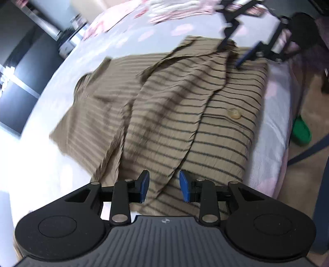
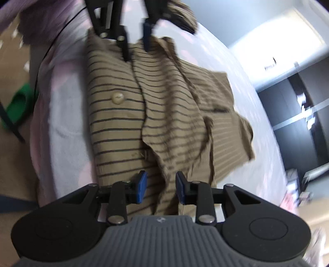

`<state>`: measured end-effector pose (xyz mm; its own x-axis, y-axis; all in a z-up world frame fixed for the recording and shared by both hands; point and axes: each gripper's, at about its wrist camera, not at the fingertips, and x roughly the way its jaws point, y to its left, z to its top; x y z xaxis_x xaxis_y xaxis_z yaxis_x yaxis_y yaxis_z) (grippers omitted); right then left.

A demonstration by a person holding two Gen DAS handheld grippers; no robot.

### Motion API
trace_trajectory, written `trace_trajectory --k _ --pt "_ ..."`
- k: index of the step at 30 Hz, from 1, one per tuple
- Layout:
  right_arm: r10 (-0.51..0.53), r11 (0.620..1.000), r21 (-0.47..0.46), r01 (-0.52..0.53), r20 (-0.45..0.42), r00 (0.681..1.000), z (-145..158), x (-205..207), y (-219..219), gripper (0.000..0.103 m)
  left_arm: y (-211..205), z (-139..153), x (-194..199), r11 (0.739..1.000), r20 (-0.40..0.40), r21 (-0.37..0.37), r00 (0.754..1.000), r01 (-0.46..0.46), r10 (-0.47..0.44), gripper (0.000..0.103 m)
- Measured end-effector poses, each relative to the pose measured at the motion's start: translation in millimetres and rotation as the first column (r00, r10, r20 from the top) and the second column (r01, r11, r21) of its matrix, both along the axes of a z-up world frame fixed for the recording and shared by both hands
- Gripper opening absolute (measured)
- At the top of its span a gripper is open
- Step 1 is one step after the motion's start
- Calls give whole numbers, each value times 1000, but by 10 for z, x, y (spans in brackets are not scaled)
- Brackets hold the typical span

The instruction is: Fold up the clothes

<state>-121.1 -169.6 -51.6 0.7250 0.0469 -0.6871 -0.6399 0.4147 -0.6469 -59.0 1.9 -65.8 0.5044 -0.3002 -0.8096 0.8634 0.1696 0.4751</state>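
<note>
A tan shirt with thin dark stripes (image 1: 174,115) (image 2: 156,106) lies crumpled on the bed, one front panel folded over the other, with a pale button (image 1: 233,113) (image 2: 117,98) showing. My left gripper (image 1: 164,185) hovers open over one end of the shirt, with cloth lying under the gap between its blue pads. My right gripper (image 2: 161,187) stands open over the opposite end, where a raised fold of cloth runs between its pads without being pinched. Each gripper shows at the far end in the other's view: right gripper (image 1: 232,53), left gripper (image 2: 136,47).
The bed has a white sheet with pale pink patches (image 1: 51,164) (image 2: 61,123); its edge runs close beside the shirt. A green slipper (image 1: 301,131) (image 2: 18,104) lies on the tan floor. Dark cabinets (image 1: 20,86) (image 2: 298,127) stand beyond the bed. Pink bedding (image 1: 164,8) is heaped at the far end.
</note>
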Motion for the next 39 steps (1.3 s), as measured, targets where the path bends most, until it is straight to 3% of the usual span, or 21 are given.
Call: trace_trajectory --k 6,7,8,9,11,16,18,25,29,34,39 --pt "71 997 -31 -70 26 997 -32 53 128 31 -114 -223 -18 996 61 68 996 57 -61 28" --pt "76 997 -30 -75 24 997 -33 60 137 27 -125 -249 -21 995 66 72 995 64 -69 18" --pt "79 997 -28 -79 23 997 -28 57 136 13 -136 -274 -20 995 71 75 995 69 -75 13" --pt "73 997 -25 -73 23 997 1 20 93 10 -145 -285 -5 995 70 73 995 68 -73 8" --pt "55 998 -8 -55 31 998 12 161 73 9 -127 -220 10 997 57 52 996 60 -63 0" --pt "-21 996 89 18 41 999 218 133 -97 7 29 187 46 996 -62 -89 998 -28 23 0" --pt "-30 995 96 27 27 999 200 141 -102 5 88 275 54 993 -88 -110 995 -46 36 0" --pt "-2 999 37 4 -66 998 15 110 -82 5 31 22 -54 1000 -125 9 992 25 -24 0" --pt "-16 1000 24 19 -105 994 30 42 -160 15 75 -49 -55 998 -132 62 991 24 -15 0" --pt "-68 991 112 75 -65 996 164 -32 -260 20 230 220 -15 996 -205 -68 978 -49 34 20" --pt "-198 954 224 197 -20 980 311 113 -366 20 292 492 103 959 -221 -231 969 -163 112 24"
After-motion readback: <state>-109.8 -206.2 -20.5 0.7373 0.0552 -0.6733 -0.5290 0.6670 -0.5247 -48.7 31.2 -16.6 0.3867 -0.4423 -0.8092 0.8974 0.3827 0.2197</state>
